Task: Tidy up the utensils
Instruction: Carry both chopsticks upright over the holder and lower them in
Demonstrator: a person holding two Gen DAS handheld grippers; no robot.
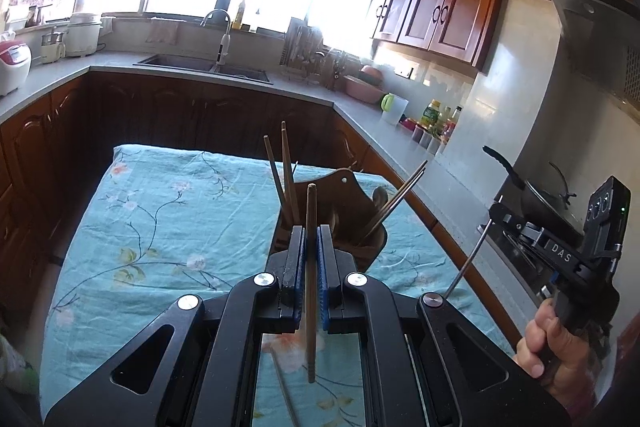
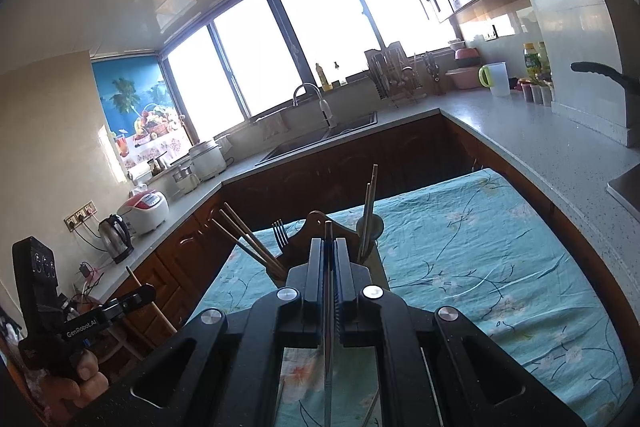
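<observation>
My left gripper (image 1: 311, 233) is shut on a wooden chopstick (image 1: 311, 267), held upright above the table. Just beyond it stands a dark wooden utensil holder (image 1: 352, 215) with two wooden chopsticks (image 1: 286, 179) on its left side and metal chopsticks (image 1: 400, 195) on its right. My right gripper (image 2: 329, 247) is shut on a thin metal chopstick (image 2: 328, 307), held upright in front of the same holder (image 2: 308, 227), where wooden chopsticks (image 2: 248, 239), a fork (image 2: 280, 233) and metal chopsticks (image 2: 370, 211) stand. The right gripper also shows in the left wrist view (image 1: 490, 217), with the metal chopstick (image 1: 468, 259).
A teal floral cloth (image 1: 160, 219) covers the table. More chopsticks (image 1: 284, 387) lie on the cloth under the grippers. Countertop (image 2: 520, 131) with sink (image 1: 204, 65), dish rack, bottles and a wok (image 1: 548, 199) surrounds the table.
</observation>
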